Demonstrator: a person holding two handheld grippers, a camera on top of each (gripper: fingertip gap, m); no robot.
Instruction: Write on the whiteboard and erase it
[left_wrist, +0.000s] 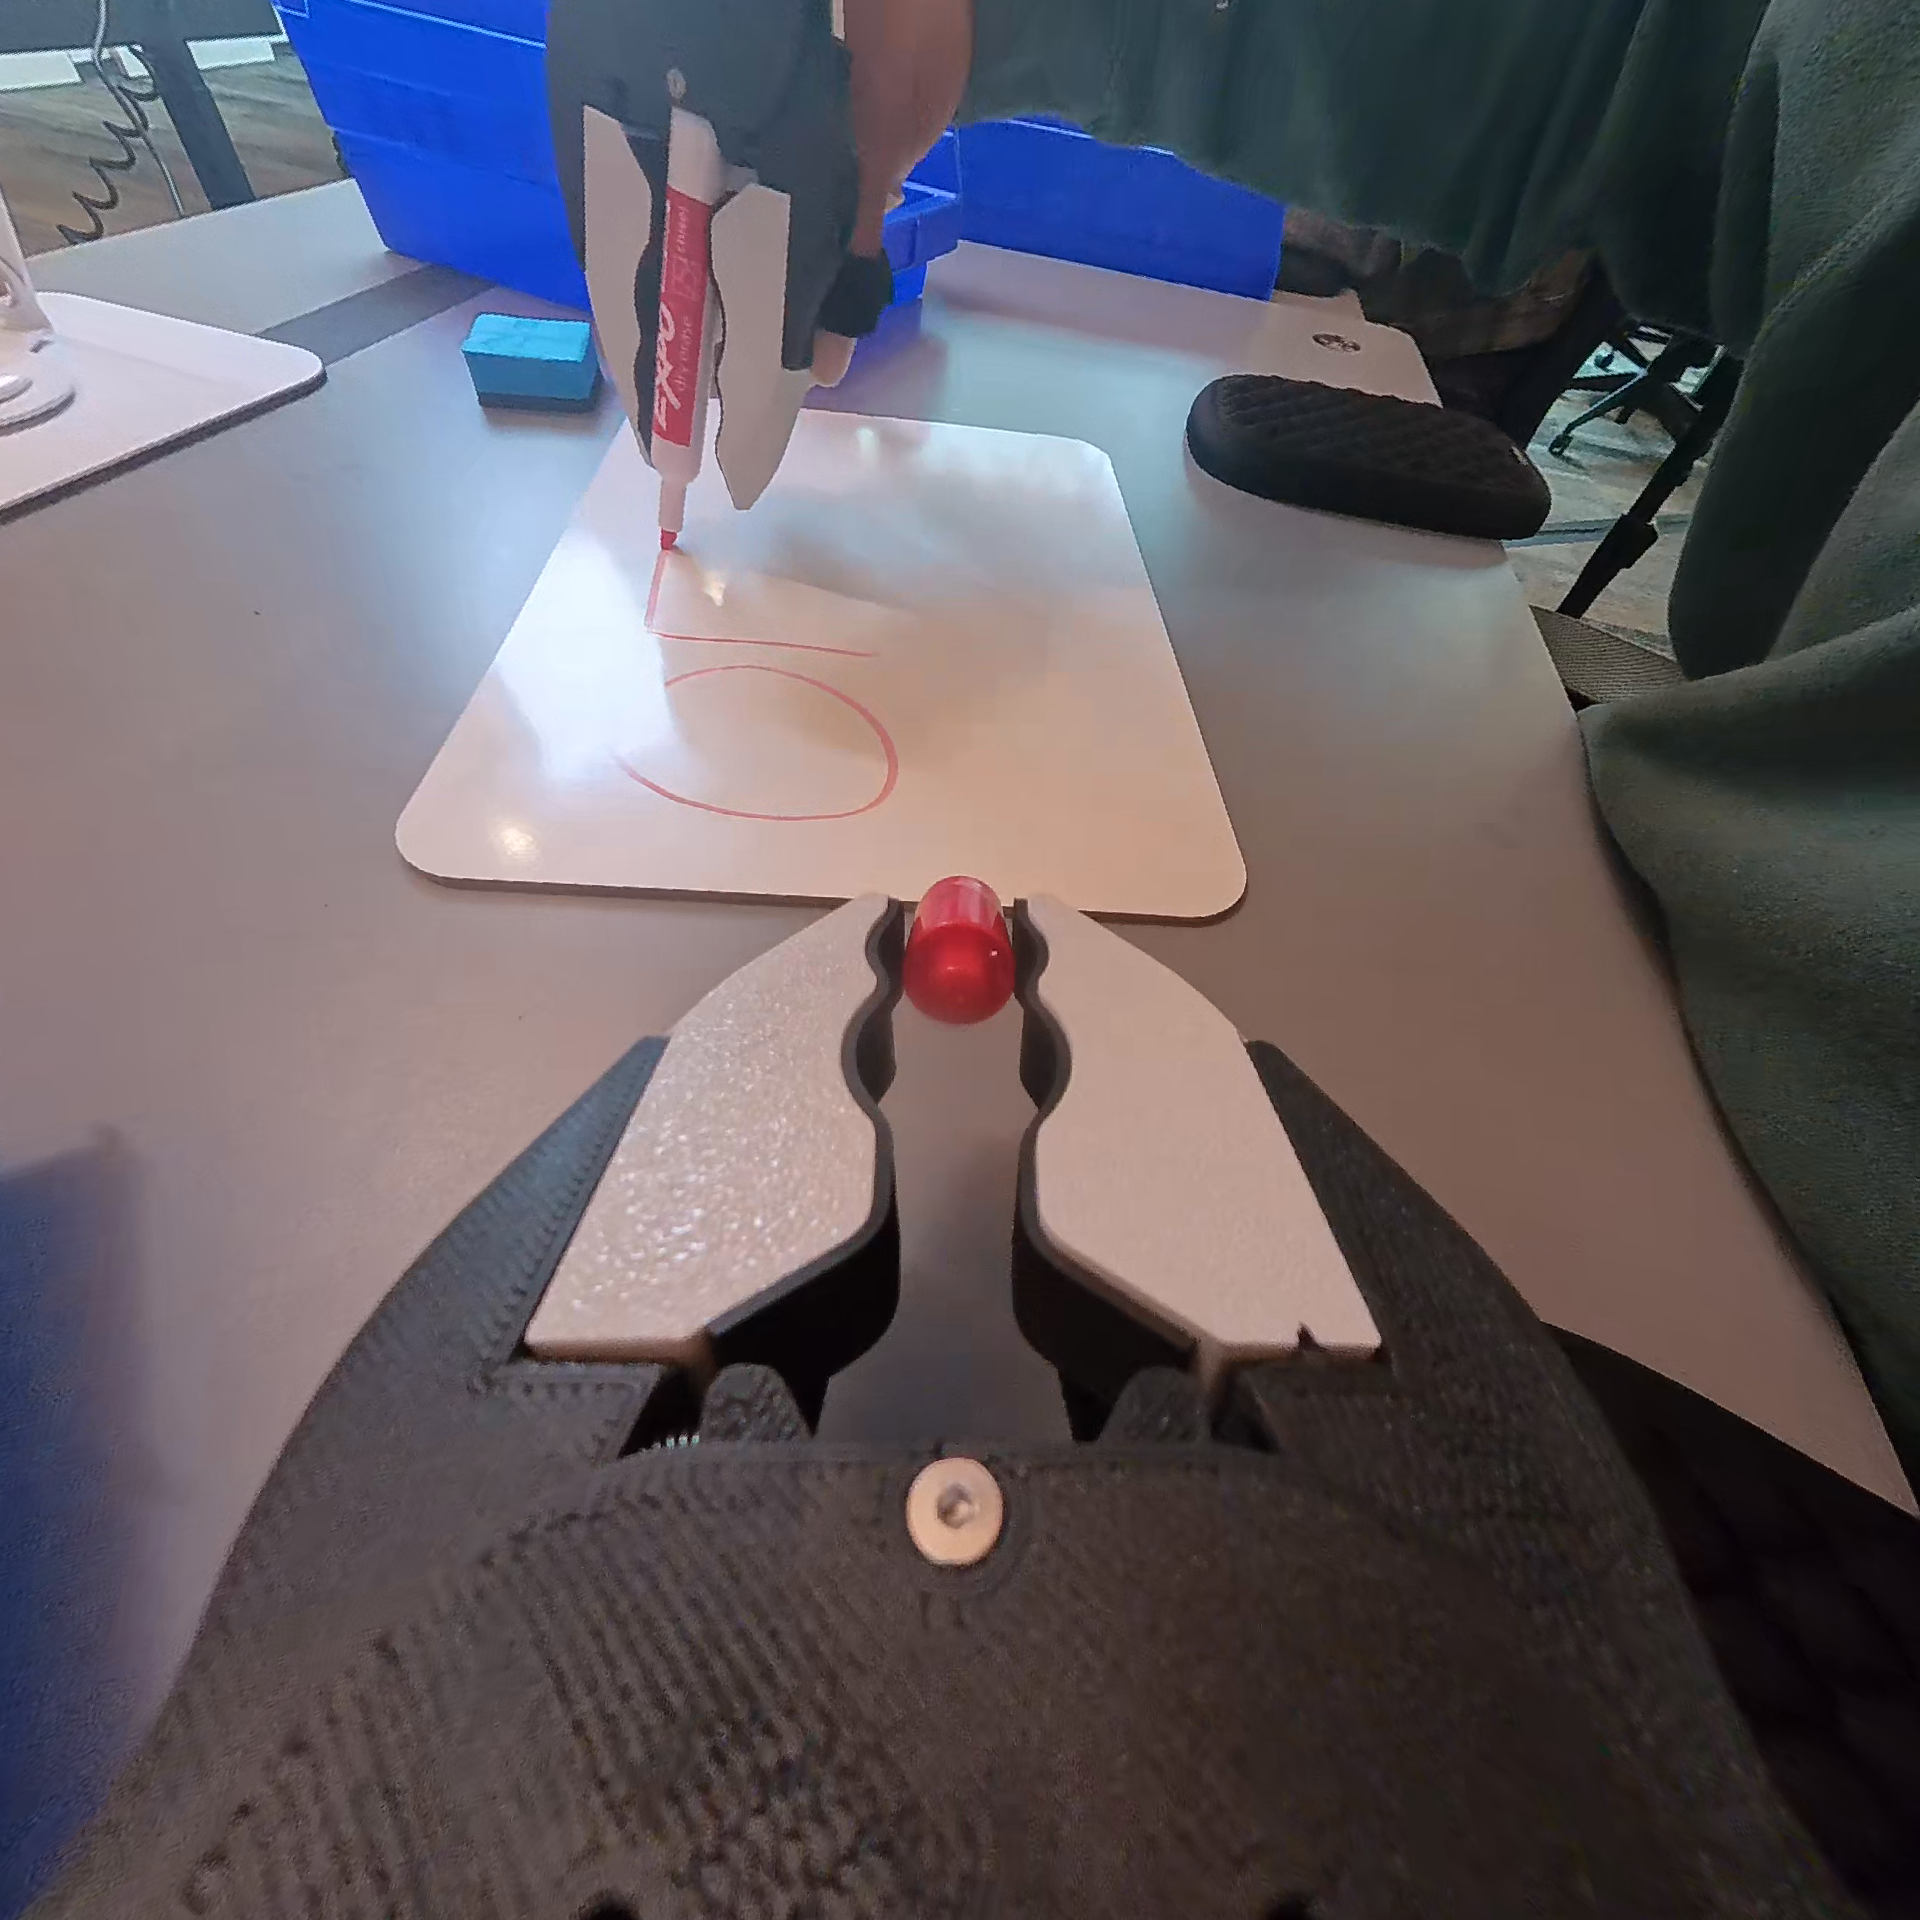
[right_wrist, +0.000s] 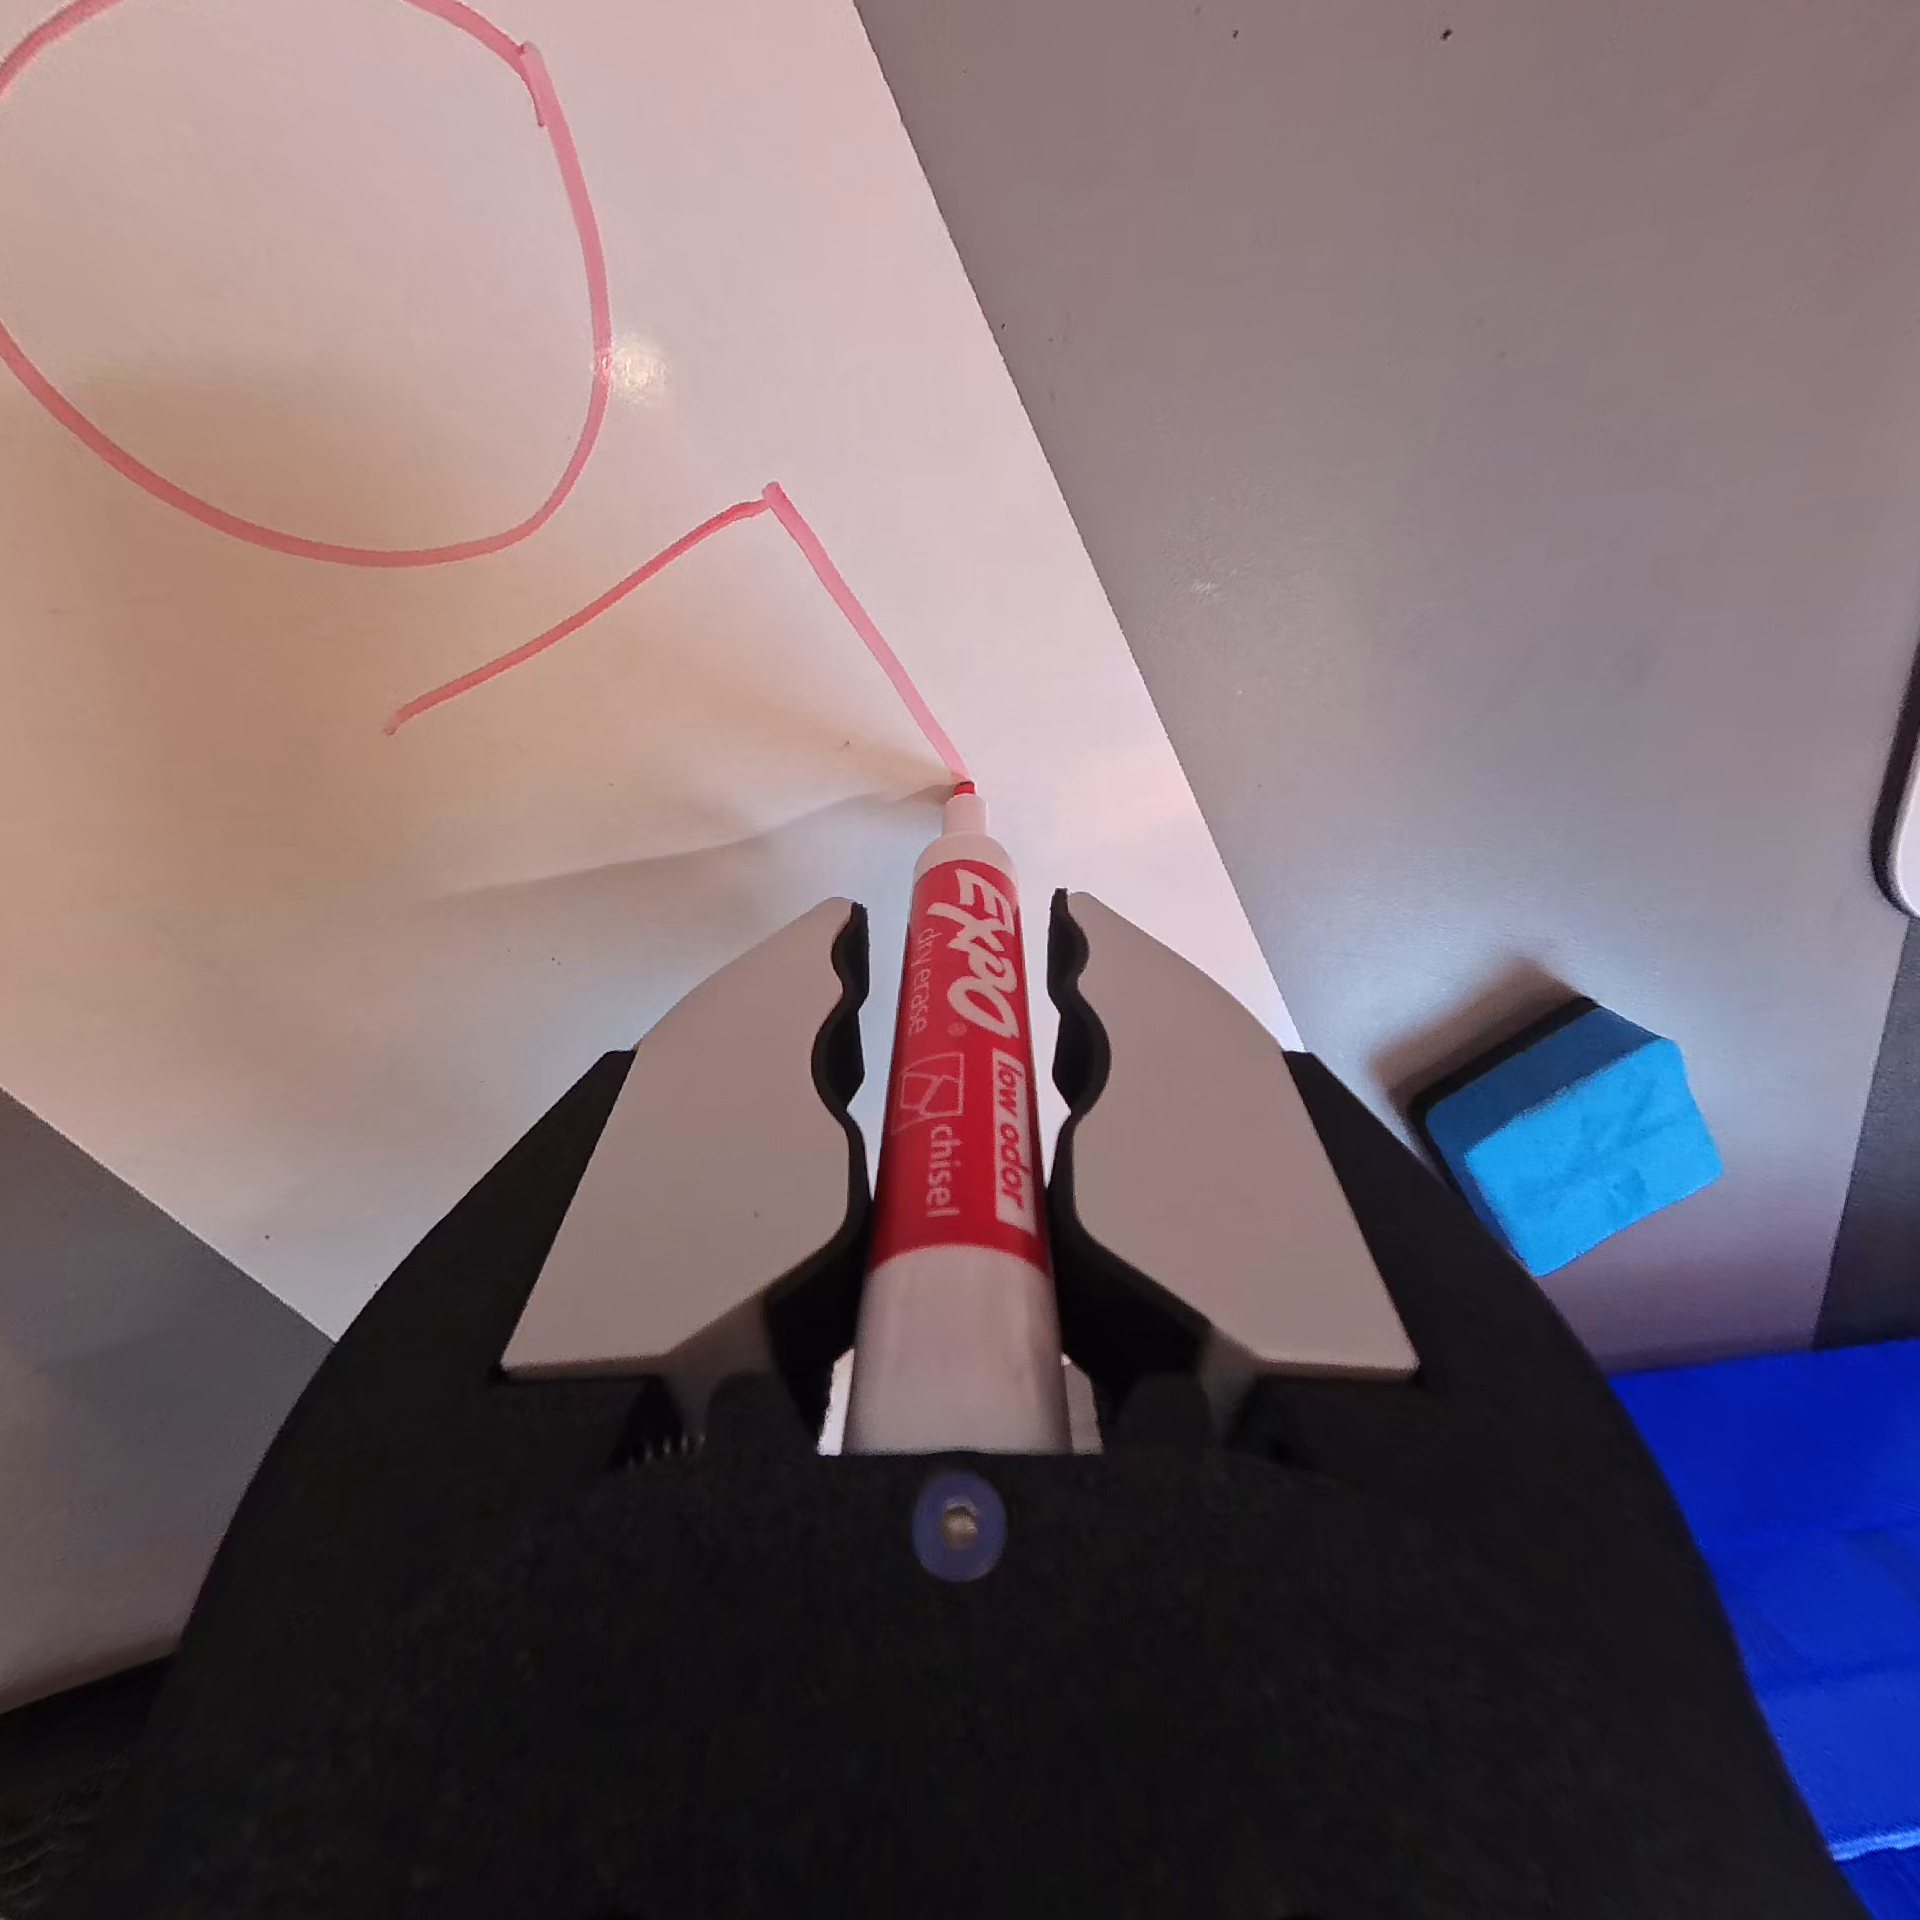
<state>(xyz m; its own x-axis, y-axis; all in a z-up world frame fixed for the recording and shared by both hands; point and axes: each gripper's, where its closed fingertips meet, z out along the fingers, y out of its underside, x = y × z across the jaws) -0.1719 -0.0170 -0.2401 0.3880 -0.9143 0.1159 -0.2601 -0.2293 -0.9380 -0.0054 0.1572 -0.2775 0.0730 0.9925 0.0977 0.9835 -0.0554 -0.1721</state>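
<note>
A white whiteboard (left_wrist: 935, 644) lies flat on the grey table, with red marks drawn on it: a loop and two joined straight lines (right_wrist: 582, 312). My right gripper (right_wrist: 956, 914) is shut on a red dry-erase marker (right_wrist: 961, 1091), whose tip touches the board at the end of a line. It also shows in the left wrist view (left_wrist: 717, 457), held over the board's far left corner. My left gripper (left_wrist: 956, 914) is shut on the red marker cap (left_wrist: 958, 961), just short of the board's near edge. A blue eraser (left_wrist: 530, 358) lies on the table beyond the board (right_wrist: 1569, 1132).
Blue plastic bins (left_wrist: 457, 135) stand at the back of the table. A black padded rest (left_wrist: 1361, 452) lies at the far right edge. A white flat base (left_wrist: 156, 384) sits at the far left. A person in dark green clothing (left_wrist: 1766, 623) is on the right.
</note>
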